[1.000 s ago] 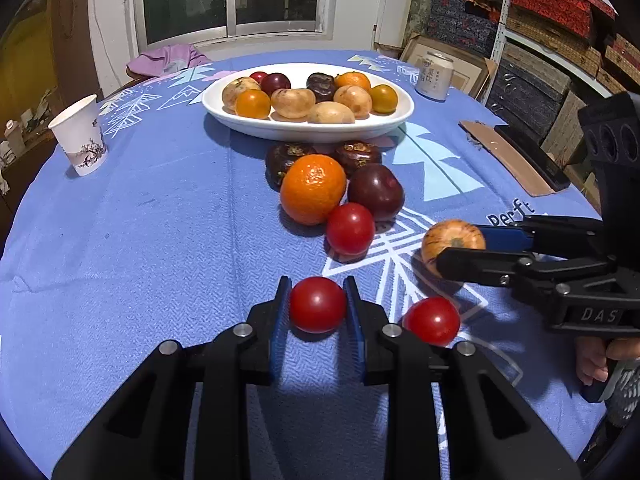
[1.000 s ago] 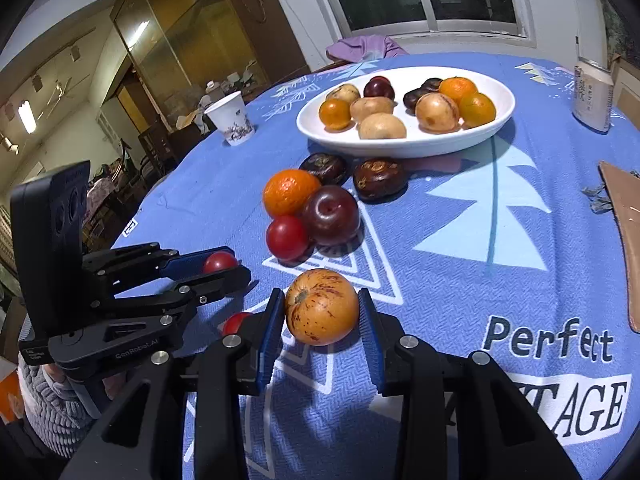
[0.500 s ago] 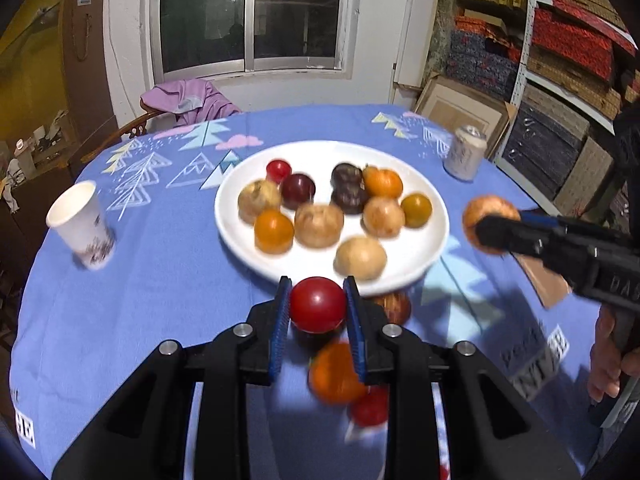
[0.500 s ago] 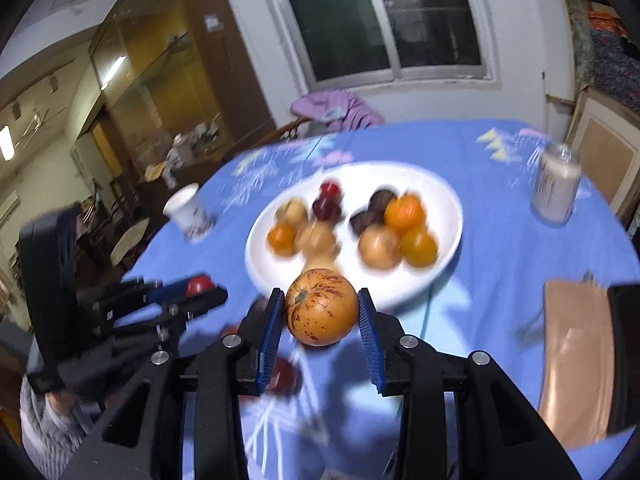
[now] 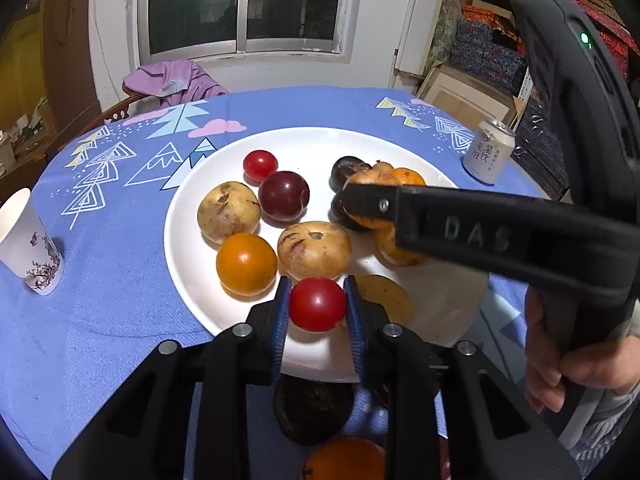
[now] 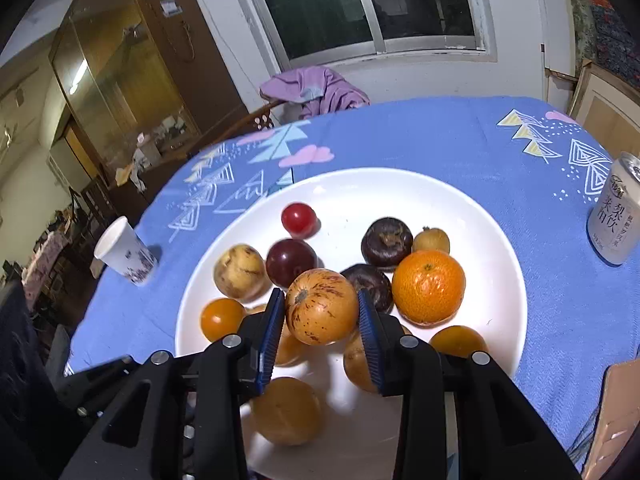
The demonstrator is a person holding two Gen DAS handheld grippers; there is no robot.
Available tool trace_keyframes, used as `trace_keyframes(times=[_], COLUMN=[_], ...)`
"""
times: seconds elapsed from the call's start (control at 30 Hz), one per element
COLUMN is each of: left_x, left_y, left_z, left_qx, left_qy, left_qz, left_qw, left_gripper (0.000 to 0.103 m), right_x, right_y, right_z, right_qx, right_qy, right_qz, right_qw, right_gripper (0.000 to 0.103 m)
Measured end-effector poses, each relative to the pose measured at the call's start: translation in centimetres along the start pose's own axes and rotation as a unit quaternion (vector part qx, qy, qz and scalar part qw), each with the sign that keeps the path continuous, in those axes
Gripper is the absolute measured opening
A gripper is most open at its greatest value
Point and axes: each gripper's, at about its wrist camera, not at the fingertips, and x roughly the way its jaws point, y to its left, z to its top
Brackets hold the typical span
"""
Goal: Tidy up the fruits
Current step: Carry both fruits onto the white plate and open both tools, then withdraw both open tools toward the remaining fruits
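The left gripper (image 5: 317, 305) is clamped on a red tomato (image 5: 317, 304), poised over the plate (image 5: 180, 248) at about 6 o'clock of its rim; the bare white patch just below it looks like the best landing spot. Lowering it straight there, clear of the orange fruit (image 5: 246, 263) at 9 o'clock and the tan fruit (image 5: 314, 249) at 12 o'clock of the tomato, should keep it from knocking either. It seems wise to loosen the grip only once the tomato is close to the dish, since it is round and will likely roll. The right gripper (image 6: 322, 307) grips a speckled fruit (image 6: 322, 306) over the crowded middle of the plate, with a plum (image 6: 291, 262) at 11 o'clock and a mandarin (image 6: 428, 287) at 3 o'clock of it. Open space appears toward the plate's 1 o'clock, so carrying it on there would probably avoid stacking. Setting down one hand at a time may prevent the grippers meeting.
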Motion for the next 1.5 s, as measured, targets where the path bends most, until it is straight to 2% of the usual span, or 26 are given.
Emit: trace_keyframes(times=[0.07,0.1,0.13,0.17,0.2,0.37,0.43,0.5,0.57,0.63,0.7,0.77,0.83,0.97,1.13,1.27,1.3,1.37,1.47,1.5], left_x=[0.3,0.3,0.3,0.3,0.3,0.0,-0.8,-2.2,-3.7,-4.8,-6.1,-7.0,-7.6,-8.6,-8.9,-8.0,-7.7,-7.9,-8.8,-9.2], left_y=[0.2,0.4,0.5,0.5,0.7,1.4,1.4,1.6,2.0,2.5,2.9,3.1,3.0,2.1,0.9,0.5,0.5,1.0,3.0,4.3], left_z=[0.0,-0.1,-0.1,-0.2,-0.2,-0.3,-0.4,-0.7,-1.0,-1.4,-2.5,-3.9,-5.5,-7.9,-9.2,-9.5,-9.6,-9.5,-9.6,-9.8], left_qx=[-0.004,-0.005,-0.006,-0.006,-0.007,-0.018,-0.017,-0.019,-0.025,-0.034,-0.042,-0.044,-0.043,-0.034,-0.018,-0.001,0.002,-0.004,-0.029,-0.053], left_qy=[0.0,-0.003,-0.006,-0.009,-0.011,-0.013,-0.021,-0.036,-0.047,-0.053,-0.058,-0.056,-0.049,-0.043,-0.053,-0.041,-0.037,-0.036,-0.041,-0.039], left_qz=[-0.001,0.003,0.01,0.015,0.02,0.005,0.004,0.012,0.008,0.008,0.018,0.025,0.041,0.047,0.062,0.075,0.08,0.086,0.134,0.144], left_qw=[1.0,1.0,0.9999,0.9998,0.9997,0.9997,0.9996,0.9991,0.9985,0.998,0.9972,0.9971,0.997,0.9974,0.9965,0.9964,0.9961,0.9957,0.9897,0.9874], left_gripper=[0.028,0.035,0.044,0.048,0.054,0.063,0.08,0.09,0.09,0.09,0.091,0.094,0.094,0.095,0.096,0.096,0.099,0.099,0.099,0.099], right_x=[0.1,0.0,-0.1,-0.3,-0.7,-2.6,-4.1,-6.1,-8.1,-9.8,-11.2,-12.2,-12.6,-12.9,-12.8,-12.3,-12.3,-12.4,-12.4,-12.4], right_y=[0.0,0.0,-0.1,-0.1,-0.1,0.3,0.3,0.3,0.3,0.4,0.3,-0.1,-0.7,-2.0,-2.7,-2.4,-2.3,-2.3,-2.5,-2.6], right_z=[-0.1,-0.1,0.0,0.0,0.0,0.1,-0.1,-0.6,-1.5,-2.9,-4.9,-7.4,-9.8,-13.3,-13.9,-14.1,-14.0,-14.1,-14.0,-14.0], right_qx=[0.0,0.0,0.003,0.007,0.007,0.003,0.007,0.012,0.018,0.022,0.022,0.023,0.03,0.063,0.083,0.083,0.081,0.079,0.084,0.087], right_qy=[-0.001,-0.002,-0.003,-0.007,-0.013,-0.028,-0.041,-0.058,-0.074,-0.083,-0.089,-0.094,-0.087,-0.061,-0.06,-0.049,-0.048,-0.05,-0.051,-0.05], right_qz=[0.006,0.008,0.009,0.011,0.012,0.015,0.02,0.024,0.034,0.042,0.044,0.034,0.016,0.023,0.02,0.024,0.024,0.026,0.026,0.028], right_qw=[1.0,1.0,1.0,1.0,1.0,0.999,0.999,0.998,0.996,0.995,0.995,0.995,0.996,0.996,0.994,0.995,0.995,0.995,0.995,0.995], right_gripper=[0.039,0.04,0.047,0.054,0.056,0.058,0.062,0.069,0.074,0.075,0.075,0.081,0.084,0.086,0.086,0.086,0.086,0.086,0.086,0.086])
